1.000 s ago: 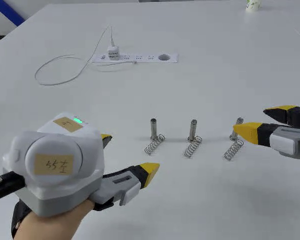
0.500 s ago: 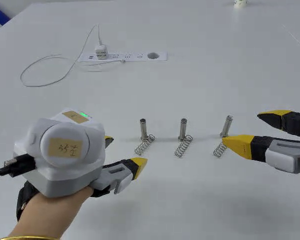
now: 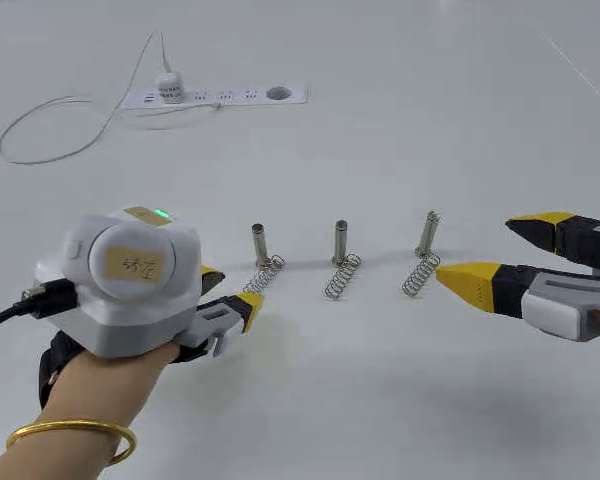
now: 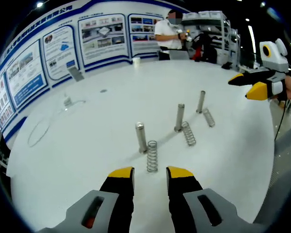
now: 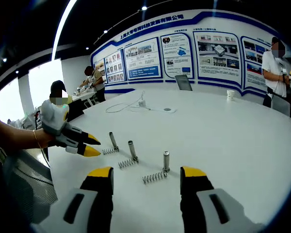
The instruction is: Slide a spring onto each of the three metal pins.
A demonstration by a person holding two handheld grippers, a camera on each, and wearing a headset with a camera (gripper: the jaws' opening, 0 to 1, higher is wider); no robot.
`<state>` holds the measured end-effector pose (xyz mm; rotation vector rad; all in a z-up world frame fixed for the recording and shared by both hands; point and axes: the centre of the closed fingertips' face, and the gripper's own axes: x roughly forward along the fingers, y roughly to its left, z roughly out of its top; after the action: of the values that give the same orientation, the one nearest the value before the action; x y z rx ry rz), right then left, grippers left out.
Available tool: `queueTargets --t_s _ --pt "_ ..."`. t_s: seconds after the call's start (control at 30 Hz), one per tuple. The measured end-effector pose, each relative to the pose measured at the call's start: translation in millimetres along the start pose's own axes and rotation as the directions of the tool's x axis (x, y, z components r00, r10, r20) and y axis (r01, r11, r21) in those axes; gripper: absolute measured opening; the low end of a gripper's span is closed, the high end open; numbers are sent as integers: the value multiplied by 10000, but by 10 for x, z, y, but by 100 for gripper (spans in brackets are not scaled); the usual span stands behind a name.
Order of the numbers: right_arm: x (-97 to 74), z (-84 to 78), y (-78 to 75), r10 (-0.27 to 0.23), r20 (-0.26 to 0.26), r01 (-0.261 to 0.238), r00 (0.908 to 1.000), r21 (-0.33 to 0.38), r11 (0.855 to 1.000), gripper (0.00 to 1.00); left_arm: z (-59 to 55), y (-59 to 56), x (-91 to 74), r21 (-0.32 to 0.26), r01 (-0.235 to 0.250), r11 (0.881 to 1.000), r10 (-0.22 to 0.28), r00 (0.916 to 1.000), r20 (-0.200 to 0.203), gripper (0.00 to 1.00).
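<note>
Head view: three coiled steel springs (image 3: 342, 276) lie on the white desk (image 3: 380, 120), each at the foot of an upright grey metal pin (image 3: 341, 240). Left gripper view: the left claw (image 4: 150, 174), narrowly parted and empty, faces the leftmost spring (image 4: 152, 156) lengthwise, just ahead. Right gripper view: the right claw (image 5: 148, 172), wide and empty, meets the rightmost spring (image 5: 155, 177) crosswise, just ahead.

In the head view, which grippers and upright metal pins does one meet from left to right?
Left gripper, left silver metal pin, middle silver metal pin, right silver metal pin, right gripper.
</note>
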<state>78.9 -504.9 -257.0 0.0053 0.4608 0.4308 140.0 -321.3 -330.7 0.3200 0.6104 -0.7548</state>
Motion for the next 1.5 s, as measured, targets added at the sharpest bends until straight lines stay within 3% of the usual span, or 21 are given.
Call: queueTargets --t_s 0.6,0.97,1.1,1.23,1.3,1.5 --pt "-3 -104 86 118 -177 -116 9998 149 9998 56 -56 -32 190 434 321 9985 -306 9989 -341 18" --pt "-1 -129 91 91 -228 -86 9997 233 9997 56 -38 -18 215 388 336 9987 -326 9991 -259 11" --pt "-2 -117 106 107 -197 -102 9997 240 9997 56 -34 -10 215 643 282 9975 -269 9994 -210 11" --pt "-2 -105 118 122 -193 -118 9997 210 9997 56 -44 -9 169 746 232 9969 -208 9993 -326 10" --pt "-4 -96 126 136 -166 -132 9998 239 9996 55 -21 -24 128 945 221 9953 -202 9996 -209 10" --pt "-4 -61 178 232 -104 -228 9997 368 9991 54 81 -106 -17 825 332 9960 -348 9992 172 10"
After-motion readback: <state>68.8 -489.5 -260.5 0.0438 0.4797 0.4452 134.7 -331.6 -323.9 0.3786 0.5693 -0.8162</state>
